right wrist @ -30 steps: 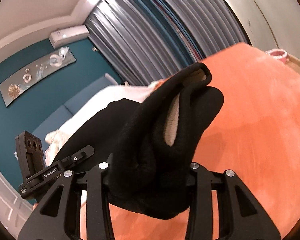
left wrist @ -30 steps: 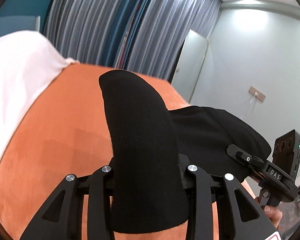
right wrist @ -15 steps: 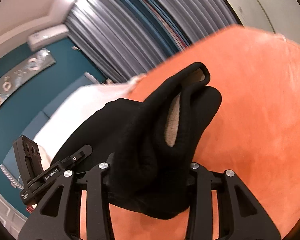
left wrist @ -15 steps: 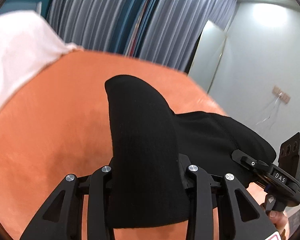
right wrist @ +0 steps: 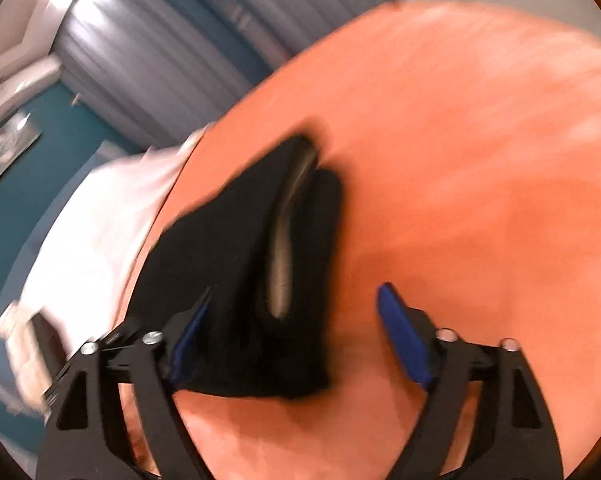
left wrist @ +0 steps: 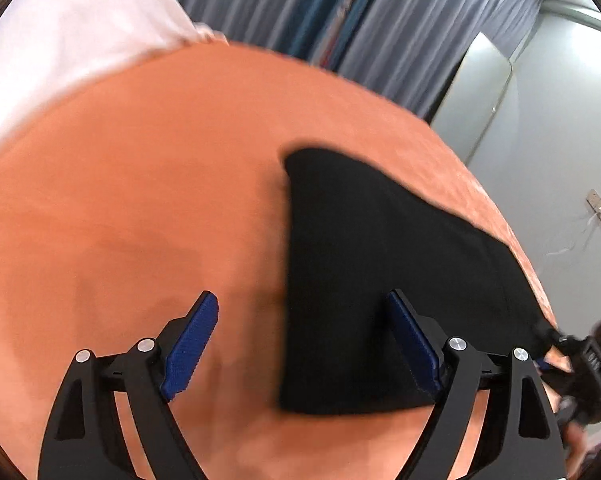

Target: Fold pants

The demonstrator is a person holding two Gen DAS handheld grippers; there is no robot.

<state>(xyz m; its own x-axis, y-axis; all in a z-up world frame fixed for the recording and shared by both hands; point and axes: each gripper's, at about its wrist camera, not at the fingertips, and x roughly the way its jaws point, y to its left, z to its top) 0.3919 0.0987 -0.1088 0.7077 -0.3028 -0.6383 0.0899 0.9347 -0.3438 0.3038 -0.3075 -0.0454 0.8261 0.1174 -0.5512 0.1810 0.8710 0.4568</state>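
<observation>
The black pants (left wrist: 364, 280) lie flat on the orange bed cover (left wrist: 140, 200). My left gripper (left wrist: 300, 316) is open just above their near left edge, blue pads (left wrist: 190, 344) showing, holding nothing. In the right wrist view the pants (right wrist: 240, 264) lie bunched, with a pale lining showing at a fold. My right gripper (right wrist: 296, 312) is open over their near right corner, empty. The right gripper also shows in the left wrist view (left wrist: 584, 364) at the far right edge of the pants.
White bedding (left wrist: 60, 48) covers the far left of the bed, also in the right wrist view (right wrist: 92, 232). Grey-blue curtains (left wrist: 300, 12) hang behind. A pale wall and door (left wrist: 480, 96) stand to the right. The right view is motion-blurred.
Both grippers have opened and let go of the pants. The cloth that stood up between the jaws now lies on the orange cover. Both cameras have tipped downward.
</observation>
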